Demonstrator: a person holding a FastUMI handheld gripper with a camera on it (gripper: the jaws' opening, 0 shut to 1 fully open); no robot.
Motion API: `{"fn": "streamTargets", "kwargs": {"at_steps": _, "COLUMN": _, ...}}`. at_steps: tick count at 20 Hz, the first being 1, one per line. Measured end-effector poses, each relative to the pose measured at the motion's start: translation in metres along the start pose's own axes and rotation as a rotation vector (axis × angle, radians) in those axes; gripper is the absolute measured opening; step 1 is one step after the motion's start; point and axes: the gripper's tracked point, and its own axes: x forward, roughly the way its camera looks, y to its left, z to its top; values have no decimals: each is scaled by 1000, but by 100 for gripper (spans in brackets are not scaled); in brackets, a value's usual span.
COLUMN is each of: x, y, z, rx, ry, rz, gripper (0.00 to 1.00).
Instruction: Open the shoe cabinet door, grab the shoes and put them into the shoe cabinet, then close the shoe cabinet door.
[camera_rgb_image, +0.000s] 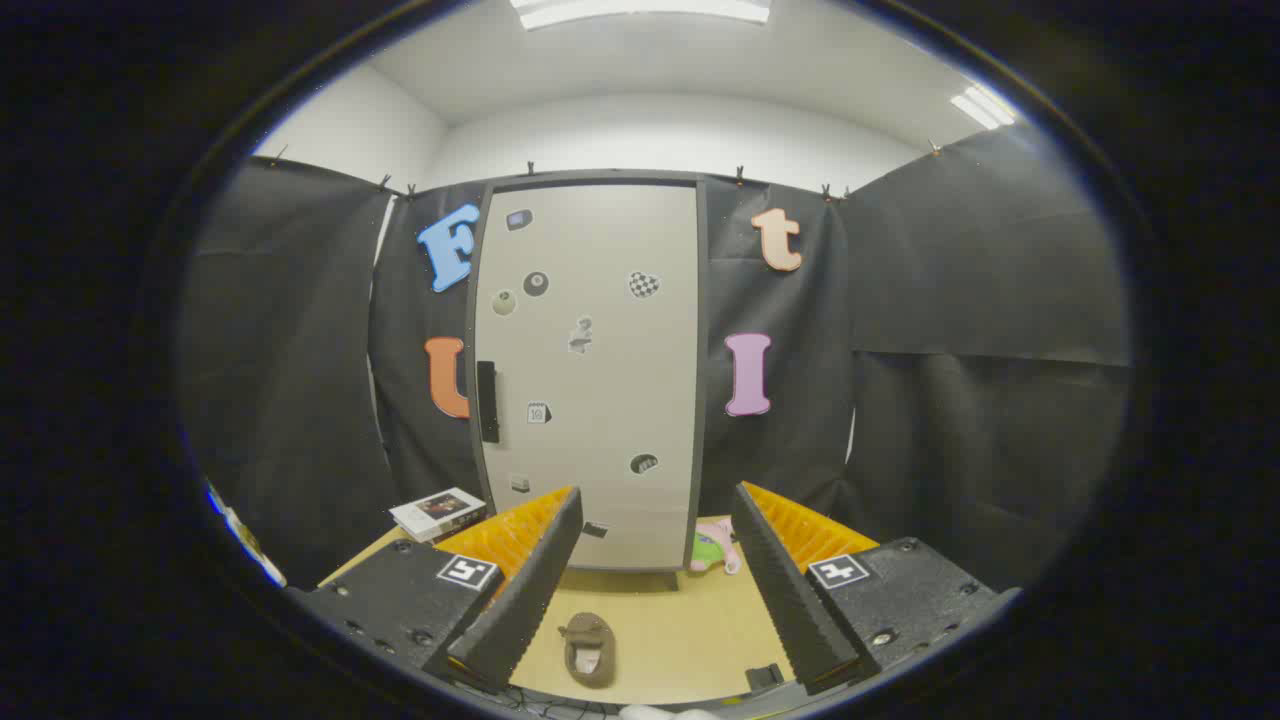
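While the shoe cabinet door (590, 370) at frame centre stays closed, the claw (655, 590) hangs spread and empty, the shoe (588, 648) lying on the counter (690, 630) at lower centre, so every step remains.

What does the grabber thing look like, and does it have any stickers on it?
The gripper has two long flat fingers with ridged inner faces, like rows of tiny teeth. Behind each finger sits a ribbed orange part. Each finger is fixed to a chunky black block with screws, and each block carries a small square black-and-white marker. The fingers stand wide apart, open, gripping nothing.
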Motion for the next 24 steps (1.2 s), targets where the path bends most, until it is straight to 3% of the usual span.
{"fn": "streamTargets", "kwargs": {"at_steps": 14, "x": -2, "y": 10, "z": -8, "rx": 15, "ry": 2, "rz": -12, "gripper": 98}}
{"fn": "streamTargets", "kwargs": {"at_steps": 20, "x": 31, "y": 38, "z": -2, "rx": 13, "ry": 11, "rz": -55, "gripper": 98}}
{"fn": "streamTargets", "kwargs": {"at_steps": 24, "x": 74, "y": 79, "z": -1, "rx": 27, "ry": 44, "rz": -32, "gripper": 98}}
